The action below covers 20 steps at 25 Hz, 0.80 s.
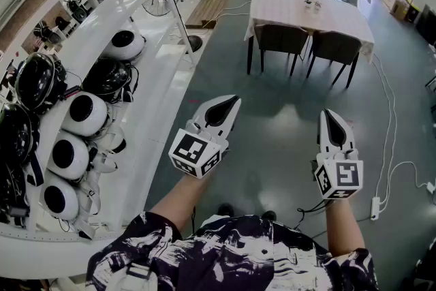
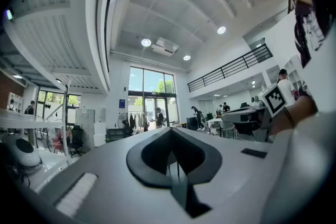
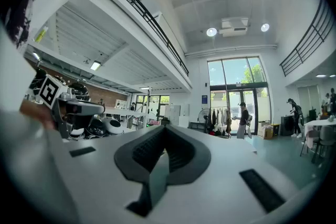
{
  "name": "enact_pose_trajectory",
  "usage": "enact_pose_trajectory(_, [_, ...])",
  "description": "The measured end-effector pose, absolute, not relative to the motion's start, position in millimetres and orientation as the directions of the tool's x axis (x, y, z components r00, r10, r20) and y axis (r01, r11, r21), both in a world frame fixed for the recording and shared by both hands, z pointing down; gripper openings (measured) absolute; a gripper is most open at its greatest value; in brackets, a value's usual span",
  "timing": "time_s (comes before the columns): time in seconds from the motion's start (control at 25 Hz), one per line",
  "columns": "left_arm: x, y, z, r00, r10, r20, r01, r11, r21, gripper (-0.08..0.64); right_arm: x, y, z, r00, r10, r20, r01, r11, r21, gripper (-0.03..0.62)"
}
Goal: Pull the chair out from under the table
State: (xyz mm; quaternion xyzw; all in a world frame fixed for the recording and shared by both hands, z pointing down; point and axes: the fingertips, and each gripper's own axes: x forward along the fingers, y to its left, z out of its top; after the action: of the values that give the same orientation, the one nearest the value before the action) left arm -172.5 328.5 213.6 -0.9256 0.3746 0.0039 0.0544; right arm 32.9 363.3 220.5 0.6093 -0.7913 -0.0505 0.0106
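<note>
Because the chair (image 1: 281,37) stands tucked under the near edge of the table (image 1: 286,7), with a second chair (image 1: 335,48) just beside it, its backrest is what faces you. It looks stiff-framed and fairly light, and will likely slide easily on the smooth floor (image 1: 272,140), so take hold along the backrest's top edge. Well short of the table, your left gripper (image 1: 231,103) and right gripper (image 1: 330,118) are both closed tight, holding nothing.

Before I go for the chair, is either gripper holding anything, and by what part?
Nothing is held. The left gripper and the right gripper are both shut and empty, well short of the chairs.
</note>
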Motion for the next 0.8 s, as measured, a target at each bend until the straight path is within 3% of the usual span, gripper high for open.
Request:
enact_pose_trajectory(0.64, [-173.4,330.5,211.6,0.723,-0.689,-0.047,-0.691,-0.718,-0.084,0.005,28.7,365.5,217.0,-0.262,-0.964,-0.046,-0.961,0.256,0.101,0.002])
enact_pose_trajectory(0.8, [-169.6,329.3,208.3,0.741,-0.667,-0.070,-0.671,-0.735,-0.100,0.006,25.2,361.9,210.8,-0.336,-0.938,-0.080,-0.939,0.327,0.105,0.027])
